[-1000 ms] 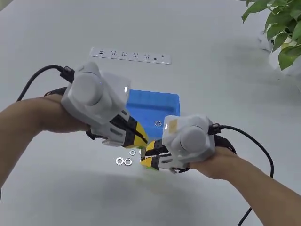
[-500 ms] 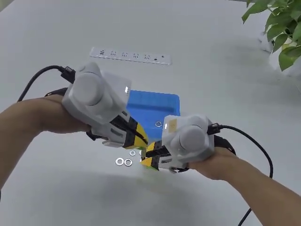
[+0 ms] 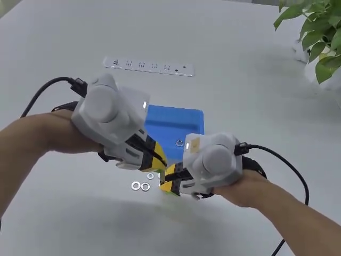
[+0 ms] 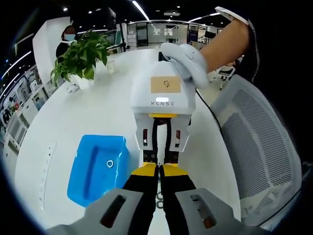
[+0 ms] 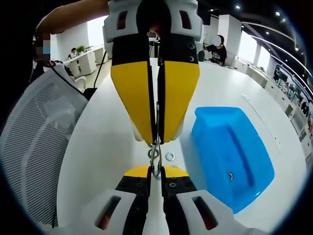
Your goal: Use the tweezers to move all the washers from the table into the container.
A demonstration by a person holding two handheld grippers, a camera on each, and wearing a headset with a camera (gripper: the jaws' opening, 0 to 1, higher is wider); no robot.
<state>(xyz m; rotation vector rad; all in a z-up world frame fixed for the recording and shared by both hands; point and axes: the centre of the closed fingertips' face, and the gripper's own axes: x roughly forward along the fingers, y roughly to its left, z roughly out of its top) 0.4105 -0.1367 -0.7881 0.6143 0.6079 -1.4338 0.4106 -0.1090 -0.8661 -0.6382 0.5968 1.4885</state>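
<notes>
— Which step is this?
— Pickup, I'd judge. In the head view three washers (image 3: 141, 185) lie loose on the bench (image 3: 240, 85), at 9 o'clock from the tips. The left tool (image 3: 160, 158) is narrow, jaws pressed nearly together; I cannot tell whether it pinches anything.
— And the right tool (image 3: 166, 177)?
— Clamped on a thin metal piece, likely the tweezers (image 5: 154, 152), with a washer (image 5: 170, 156) just beside them at 3 o'clock. The next move calls for nipping it and carrying it to the blue container (image 3: 186, 114) at 12 o'clock.

Blue container (image 3: 181, 120), silver washers (image 3: 140, 185) and tweezers (image 5: 154, 149), white table (image 3: 240, 96) and power strip (image 3: 149, 65), green plant (image 3: 319, 32), and pale grey left gripper (image 3: 157, 158) and right gripper (image 3: 168, 180) with yellow-and-black jaws.
</notes>
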